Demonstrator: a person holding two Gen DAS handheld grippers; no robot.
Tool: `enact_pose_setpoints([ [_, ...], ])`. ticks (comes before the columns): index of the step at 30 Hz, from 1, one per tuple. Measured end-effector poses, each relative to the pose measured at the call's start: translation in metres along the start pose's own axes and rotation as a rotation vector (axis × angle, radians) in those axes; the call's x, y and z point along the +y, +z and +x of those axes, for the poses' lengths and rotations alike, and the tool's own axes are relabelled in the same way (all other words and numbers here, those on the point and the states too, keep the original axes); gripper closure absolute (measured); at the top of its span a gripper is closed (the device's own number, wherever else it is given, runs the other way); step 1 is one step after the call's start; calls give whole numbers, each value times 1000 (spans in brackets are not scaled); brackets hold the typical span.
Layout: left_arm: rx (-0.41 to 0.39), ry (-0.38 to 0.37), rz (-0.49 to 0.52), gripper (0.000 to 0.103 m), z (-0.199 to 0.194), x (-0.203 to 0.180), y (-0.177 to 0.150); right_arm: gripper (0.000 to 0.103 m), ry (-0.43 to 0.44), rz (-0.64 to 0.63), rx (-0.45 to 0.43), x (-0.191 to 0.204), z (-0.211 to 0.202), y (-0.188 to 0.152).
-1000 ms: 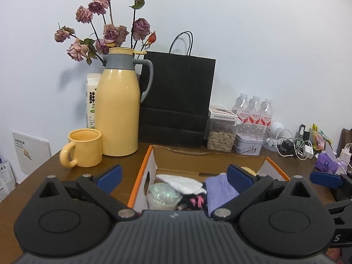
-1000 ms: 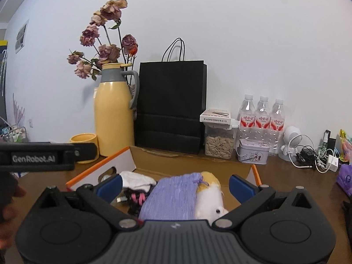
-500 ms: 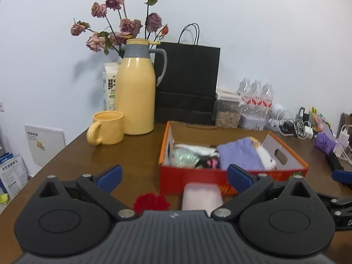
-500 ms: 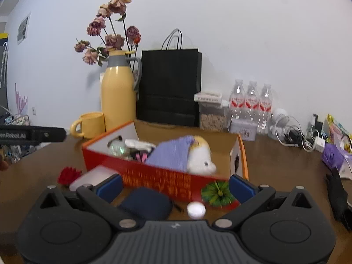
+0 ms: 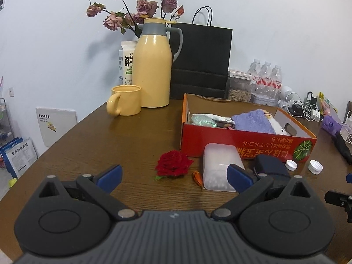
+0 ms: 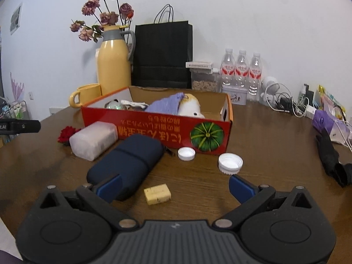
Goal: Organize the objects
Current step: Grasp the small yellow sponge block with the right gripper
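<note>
step: between picks, I'd say. Both tools hang back from the red box, aimed at the loose items in front of it.
left gripper: jaws wide apart, empty; rose lies in line between the tips, low on the table.
right gripper: jaws wide apart, empty; yellow block sits between the tips, on the table, untouched.
box: already holds purple cloth, a white plush and small bits; room left at its right end.
loose: clear case touching the box front, navy pouch beside it, two white caps near the box's right corner.
next: likely descend on rose or block, close, lift over the box wall, drop. Block is small and low, so tips need to go near the wood.
surface: dark wood table, wiped look, grain visible.
room: white wall; yellow flask with dried flowers, mug, black bag, water bottles, cable clutter at far right.
</note>
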State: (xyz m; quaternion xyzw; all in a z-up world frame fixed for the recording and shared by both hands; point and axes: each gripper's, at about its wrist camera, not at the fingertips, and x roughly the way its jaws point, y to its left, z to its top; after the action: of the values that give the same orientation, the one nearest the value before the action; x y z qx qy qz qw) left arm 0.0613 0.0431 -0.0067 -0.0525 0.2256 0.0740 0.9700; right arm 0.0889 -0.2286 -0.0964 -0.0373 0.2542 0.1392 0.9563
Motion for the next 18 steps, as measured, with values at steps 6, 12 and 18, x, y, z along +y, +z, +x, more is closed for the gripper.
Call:
enact_pose_setpoints([
  [6,8,2,-1,0,1,0,-2,0,2,-9,13,4,3,-3],
  [12,17,-5,-1,0,1,1,-3,0,-4,-9,39,2,9,-7],
  [18,30,-3,-3,0,4,2,-5,0,2,6,70,-1,21,-10],
])
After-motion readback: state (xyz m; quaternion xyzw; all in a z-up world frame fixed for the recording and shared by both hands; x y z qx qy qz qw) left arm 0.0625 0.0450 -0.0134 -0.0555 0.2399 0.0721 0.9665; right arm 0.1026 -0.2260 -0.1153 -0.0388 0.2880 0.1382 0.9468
